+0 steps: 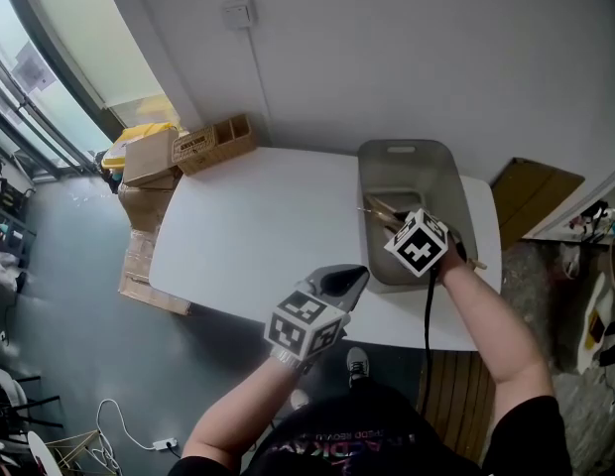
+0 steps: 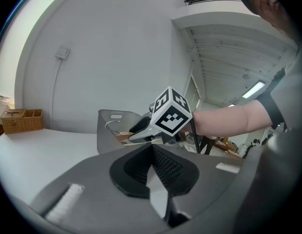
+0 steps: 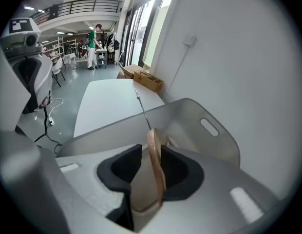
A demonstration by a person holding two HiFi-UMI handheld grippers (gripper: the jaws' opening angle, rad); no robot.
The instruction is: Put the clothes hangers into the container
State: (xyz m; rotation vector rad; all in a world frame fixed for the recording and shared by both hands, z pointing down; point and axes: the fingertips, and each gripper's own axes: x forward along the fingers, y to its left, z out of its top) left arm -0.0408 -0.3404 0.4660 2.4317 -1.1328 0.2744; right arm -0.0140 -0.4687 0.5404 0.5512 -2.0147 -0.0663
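I can read no text clearly. At the bottom of the head view, red lettering on my black fabric shirt (image 1: 332, 442) is too blurred. At upper left, a pale label (image 1: 191, 148) on a brown woven basket (image 1: 228, 135) is too small. My white cube (image 1: 306, 327) at lower centre and second cube (image 1: 419, 243) at centre right show black square code patterns, no letters.

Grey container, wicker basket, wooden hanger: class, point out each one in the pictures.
grey container (image 1: 430, 170), head view, on its back wall.
wicker basket (image 1: 233, 150), head view, on its front wall.
wooden hanger (image 3: 158, 165), right gripper view, on its wooden body between the jaws.
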